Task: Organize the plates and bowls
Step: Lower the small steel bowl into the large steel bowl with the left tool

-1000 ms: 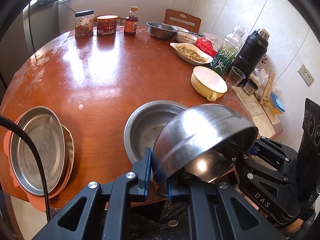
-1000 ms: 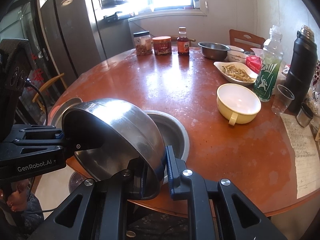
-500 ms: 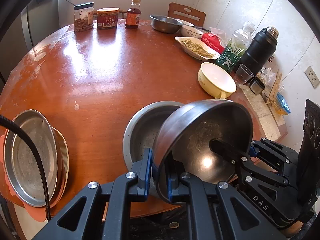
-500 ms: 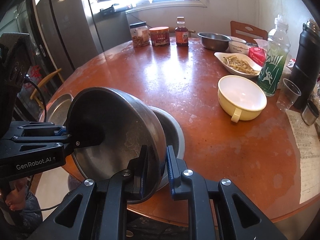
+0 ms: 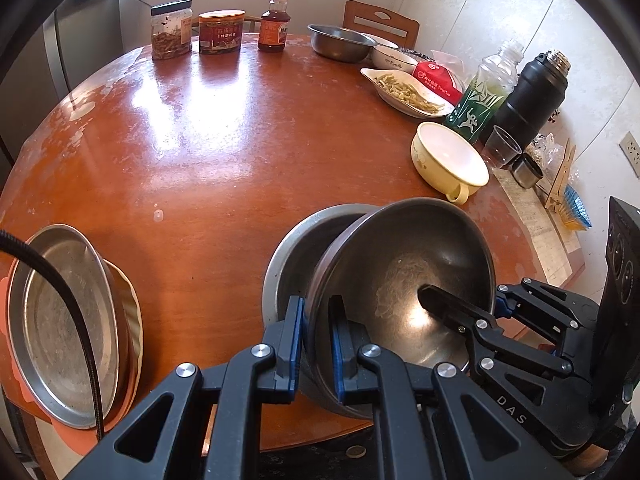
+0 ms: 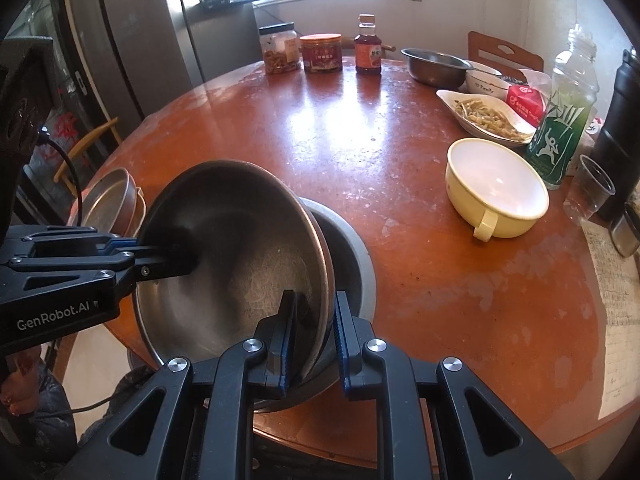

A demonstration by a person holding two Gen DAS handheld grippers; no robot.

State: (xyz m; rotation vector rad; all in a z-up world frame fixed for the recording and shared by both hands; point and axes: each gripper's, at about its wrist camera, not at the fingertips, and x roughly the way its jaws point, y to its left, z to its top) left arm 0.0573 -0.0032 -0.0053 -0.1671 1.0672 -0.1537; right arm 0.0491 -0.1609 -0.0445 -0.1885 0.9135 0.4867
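Left wrist view: the steel bowl (image 5: 404,280), which a second ago faced dome-up, has been tipped round so its hollow faces the camera. The left gripper (image 5: 316,344) and right gripper (image 6: 312,328) are each clamped on its rim, holding it tilted just over the grey basin (image 5: 296,256) on the table (image 5: 200,160) (nesting looks close, not yet settled).

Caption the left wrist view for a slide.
Both hand-held grippers, left and right, clamp a tilted steel bowl over another steel bowl on the round table.
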